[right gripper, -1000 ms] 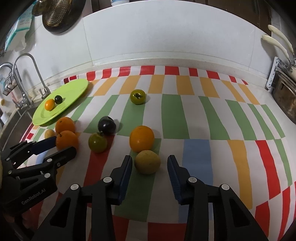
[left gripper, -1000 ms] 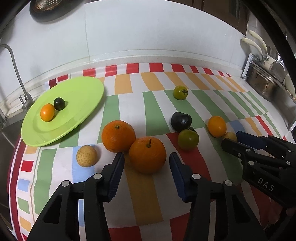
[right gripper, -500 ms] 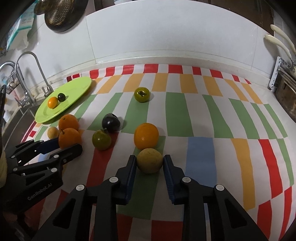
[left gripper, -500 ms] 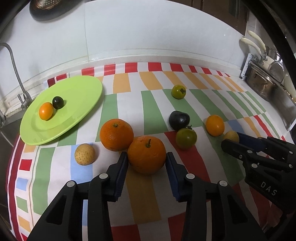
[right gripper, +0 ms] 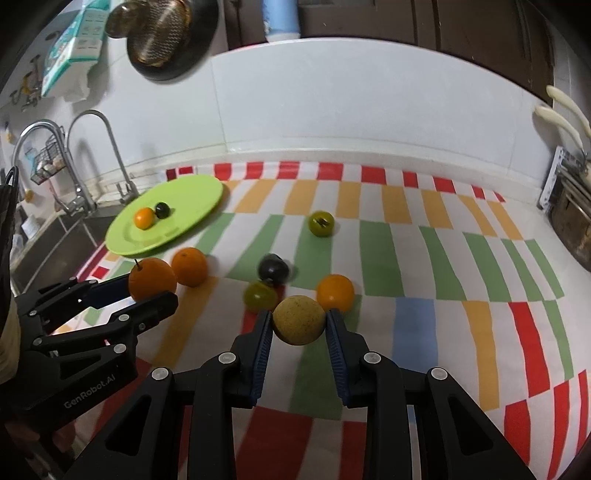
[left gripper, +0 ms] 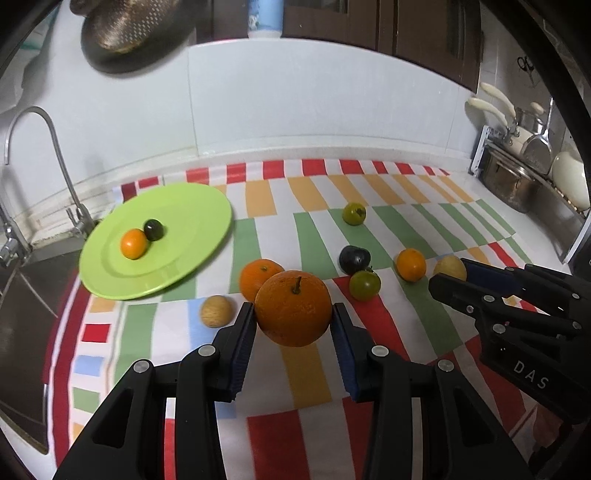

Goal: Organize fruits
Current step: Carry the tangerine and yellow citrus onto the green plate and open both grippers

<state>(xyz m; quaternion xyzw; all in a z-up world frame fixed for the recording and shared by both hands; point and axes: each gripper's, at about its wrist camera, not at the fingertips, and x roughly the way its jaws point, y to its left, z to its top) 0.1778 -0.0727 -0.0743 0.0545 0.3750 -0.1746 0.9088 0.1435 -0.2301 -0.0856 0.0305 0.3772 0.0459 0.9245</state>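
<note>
Left gripper point(left gripper: 294, 325) fingers clamped, right gripper point(right gripper: 298, 326) fingers clamped

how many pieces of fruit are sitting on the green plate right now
2: a small orange fruit and a small dark fruit, touching, near the middle of the green plate.

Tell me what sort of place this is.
Most likely a home kitchen counter: a sink faucet at the left, a metal colander hanging on the wall, a steel pot at the right, and a striped cloth spread over the worktop.
</note>
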